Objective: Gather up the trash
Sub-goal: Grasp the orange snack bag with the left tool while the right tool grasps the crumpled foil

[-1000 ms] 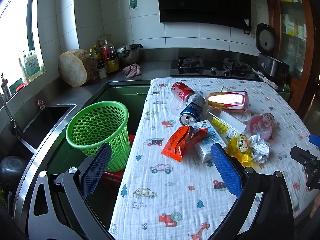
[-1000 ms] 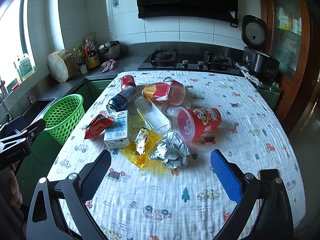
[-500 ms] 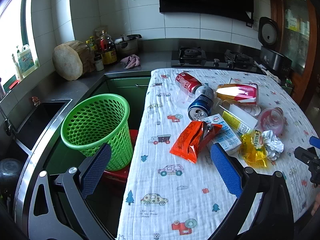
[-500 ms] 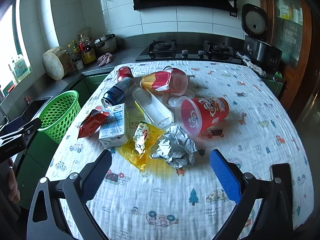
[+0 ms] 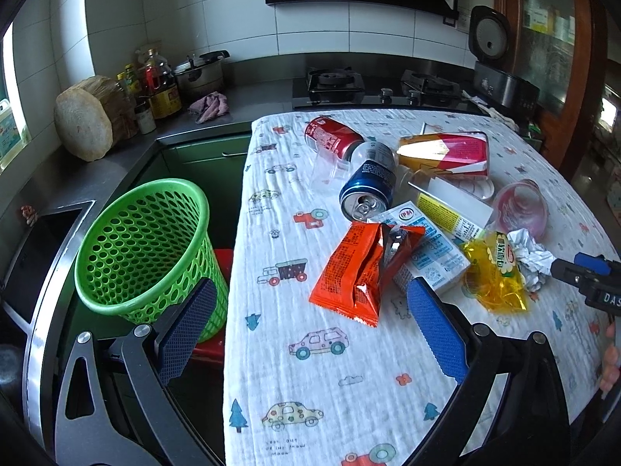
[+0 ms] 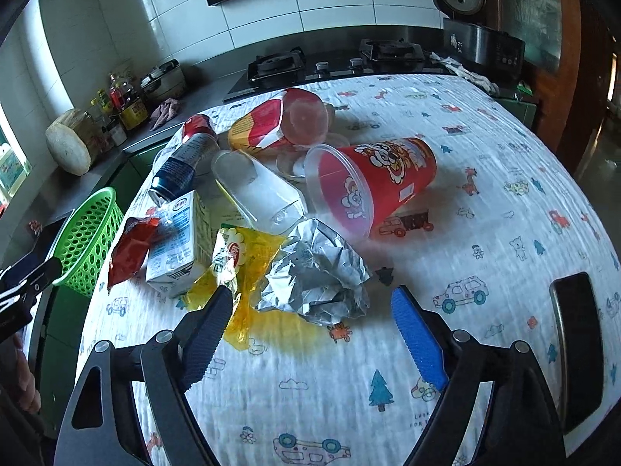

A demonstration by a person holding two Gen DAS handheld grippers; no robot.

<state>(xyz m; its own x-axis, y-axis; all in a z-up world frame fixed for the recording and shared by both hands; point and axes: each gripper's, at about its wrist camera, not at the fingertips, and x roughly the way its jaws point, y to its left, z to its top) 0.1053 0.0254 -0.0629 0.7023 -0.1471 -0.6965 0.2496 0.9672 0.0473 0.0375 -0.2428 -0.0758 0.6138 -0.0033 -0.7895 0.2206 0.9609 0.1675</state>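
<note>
Right hand-held gripper [image 6: 306, 334] hangs over the table's near stretch with its jaws spread but closing; the crumpled foil ball [image 6: 316, 272] sits just ahead of the gap, not yet between the pads, and nothing is pinched. Its left pad tip overlaps the yellow wrapper [image 6: 240, 260] that lies touching the foil. Left hand-held gripper [image 5: 306, 328] is spread wide and empty, straddling the table's left edge: one finger hangs off the table in front of the green basket [image 5: 143, 248], the other is over the cloth beside the milk carton [image 5: 431, 260].

Trash is heaped in the middle of the table [image 6: 504, 202], running toward the left edge: an orange snack bag [image 5: 361, 268] lies nearest the left gripper, partly over the carton, with a blue can [image 5: 368, 186] and a red can [image 5: 330, 138] on their sides behind it. A red printed cup [image 6: 380, 178] lies tipped, mouth toward the foil, beside a clear plastic container [image 6: 260, 190].

Bare cloth runs along the whole near edge and the right side of the table. The basket stands off the table, below its left edge, close to it, mouth open and tilted.
</note>
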